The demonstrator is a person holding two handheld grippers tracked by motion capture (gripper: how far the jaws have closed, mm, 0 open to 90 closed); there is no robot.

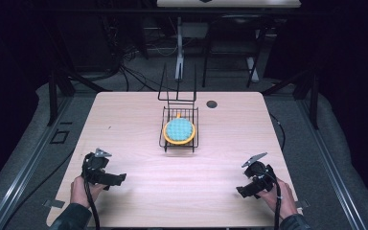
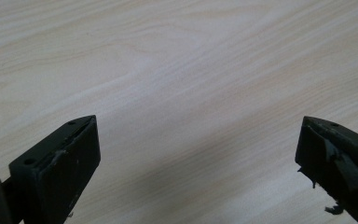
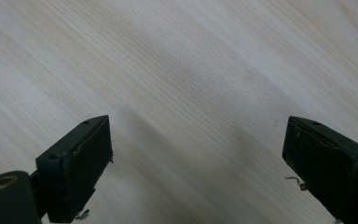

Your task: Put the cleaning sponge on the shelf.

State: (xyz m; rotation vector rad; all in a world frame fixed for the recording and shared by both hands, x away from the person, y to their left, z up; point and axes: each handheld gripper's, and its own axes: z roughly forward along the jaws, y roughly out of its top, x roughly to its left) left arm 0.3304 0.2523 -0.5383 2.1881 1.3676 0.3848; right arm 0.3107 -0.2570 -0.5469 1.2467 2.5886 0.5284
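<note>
A black wire rack [image 1: 195,136] stands at the table's middle, a little toward the far side. In it lies an orange-rimmed round dish with a blue textured top [image 1: 178,130]. My left gripper [image 1: 118,178] rests low near the front left of the table, held by a hand, its jaws wide apart over bare wood [image 2: 196,126]. At the front right, my right gripper [image 1: 242,190] is also open, with nothing but wood grain between its jaws [image 3: 198,135]. Both grippers are well short of the rack.
The light wooden table [image 1: 124,124] has a small dark round hole [image 1: 212,104] near its far edge. Tall wire uprights [image 1: 177,86] rise from the back of the rack. Dark floor, cables and stand legs surround the table.
</note>
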